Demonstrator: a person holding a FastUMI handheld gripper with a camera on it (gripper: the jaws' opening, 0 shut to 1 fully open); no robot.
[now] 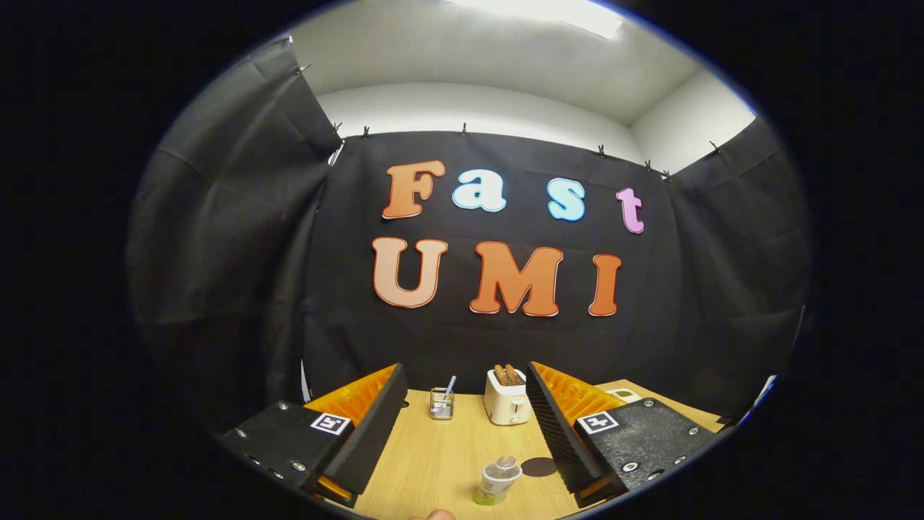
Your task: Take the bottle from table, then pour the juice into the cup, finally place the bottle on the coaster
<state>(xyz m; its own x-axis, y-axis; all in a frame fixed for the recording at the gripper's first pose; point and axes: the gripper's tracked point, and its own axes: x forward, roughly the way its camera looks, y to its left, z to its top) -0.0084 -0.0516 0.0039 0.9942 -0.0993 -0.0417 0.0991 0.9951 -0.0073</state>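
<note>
Tongs (462,433): spread wide, empty. Bottle (498,480): upright on desk (433,462), between fingers. Advice: lower, centre on body, close squarely.

- A recording booth: black cloth wall (216,238) clipped up under a plain white ceiling (491,65).
- A wooden table (440,462) holds staged kitchen props: a toaster (507,397) and a wire cup (441,404).
</note>
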